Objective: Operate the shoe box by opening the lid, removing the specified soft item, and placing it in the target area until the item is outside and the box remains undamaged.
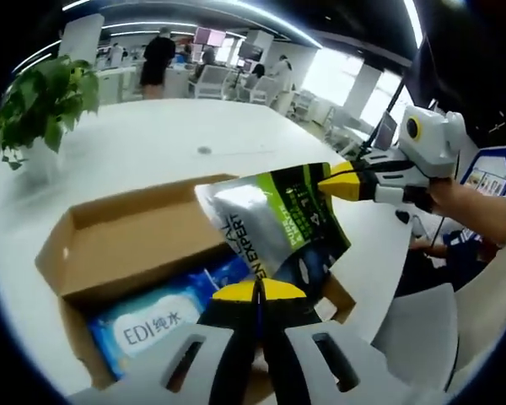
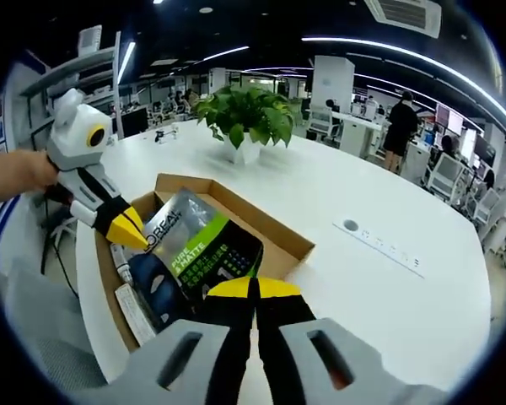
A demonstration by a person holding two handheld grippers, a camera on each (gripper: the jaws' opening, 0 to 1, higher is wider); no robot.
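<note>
Both grippers, left and right, pinch the pouch over the open shoe box on a white table; plant, office desks behind.

Both views look down close over the open box from opposite sides, sharing the pouch.
</note>
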